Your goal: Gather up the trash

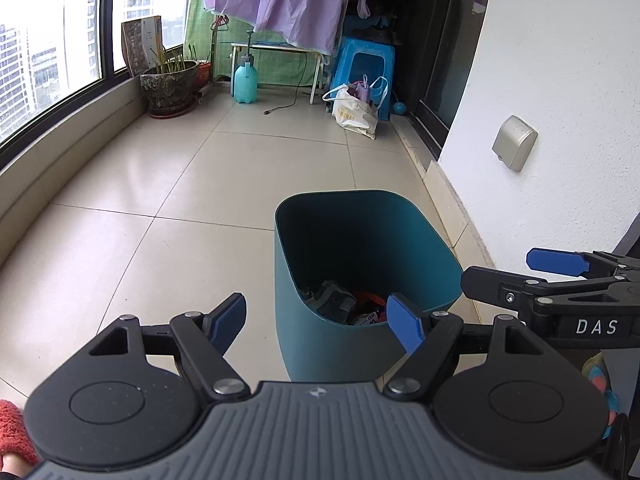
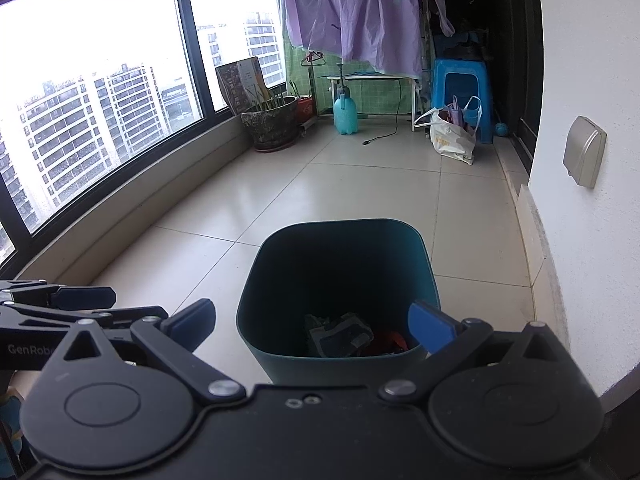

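White letters "DAS" show on the side of the right gripper (image 1: 560,276) where it enters the left wrist view from the right, and "GenRob…" (cut off by other parts) reads on the left gripper (image 2: 132,308) at the left edge of the right wrist view. The white shopping bag (image 1: 354,112) far down the balcony carries yellow print too small to read.

The teal bin (image 1: 320,320) stands on the tiled floor (image 1: 168,184) just ahead of both grippers, near the white wall (image 1: 560,80) on the right. Its bottom holds the trash (image 2: 348,338): crumpled wrappers, something dark and a red-orange piece, possibly a strap.

Both grippers hover near the bin's near rim with fingers spread wide and nothing between them.

At the far end, the bag sits by a blue stool (image 2: 460,92) with purple items poking out. A mottled plant pot (image 2: 274,126) with thin green shoots stands far left by the window, next to a turquoise spray bottle (image 2: 346,114).
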Tool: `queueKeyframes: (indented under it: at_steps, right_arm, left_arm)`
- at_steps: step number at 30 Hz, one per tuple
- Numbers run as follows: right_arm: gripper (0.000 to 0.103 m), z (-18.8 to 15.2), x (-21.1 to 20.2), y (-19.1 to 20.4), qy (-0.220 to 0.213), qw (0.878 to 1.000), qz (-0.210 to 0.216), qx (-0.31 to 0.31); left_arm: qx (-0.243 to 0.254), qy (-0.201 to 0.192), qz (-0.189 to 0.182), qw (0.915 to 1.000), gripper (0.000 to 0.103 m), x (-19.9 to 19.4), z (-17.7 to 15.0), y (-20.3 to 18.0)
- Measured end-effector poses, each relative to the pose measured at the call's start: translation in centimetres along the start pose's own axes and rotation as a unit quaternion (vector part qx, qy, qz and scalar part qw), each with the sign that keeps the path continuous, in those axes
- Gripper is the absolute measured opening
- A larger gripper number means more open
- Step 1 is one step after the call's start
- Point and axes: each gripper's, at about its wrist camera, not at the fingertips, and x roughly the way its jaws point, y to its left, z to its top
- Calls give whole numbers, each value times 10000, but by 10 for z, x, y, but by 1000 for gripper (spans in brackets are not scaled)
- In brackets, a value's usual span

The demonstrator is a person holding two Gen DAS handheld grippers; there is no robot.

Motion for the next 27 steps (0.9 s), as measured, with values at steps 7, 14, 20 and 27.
queueKeyframes:
  at_steps: [7, 14, 20, 27]
  right_arm:
    - [103, -1, 0, 3, 8, 10000, 1, -10]
    - [103, 0, -1, 1, 7, 10000, 68, -44]
    - [103, 1, 0, 1, 12, 10000, 80, -54]
    - [103, 0, 1, 2, 19, 10000, 78, -46]
  left_arm:
    - [-15, -37, -30, 10000, 77, 0, -1, 0]
    - [11, -53, -18, 10000, 77, 0, -3, -3]
    - [34, -119, -66, 9999, 77, -1, -3, -4]
    - [-13, -158, -90, 9998, 77, -3, -1, -1]
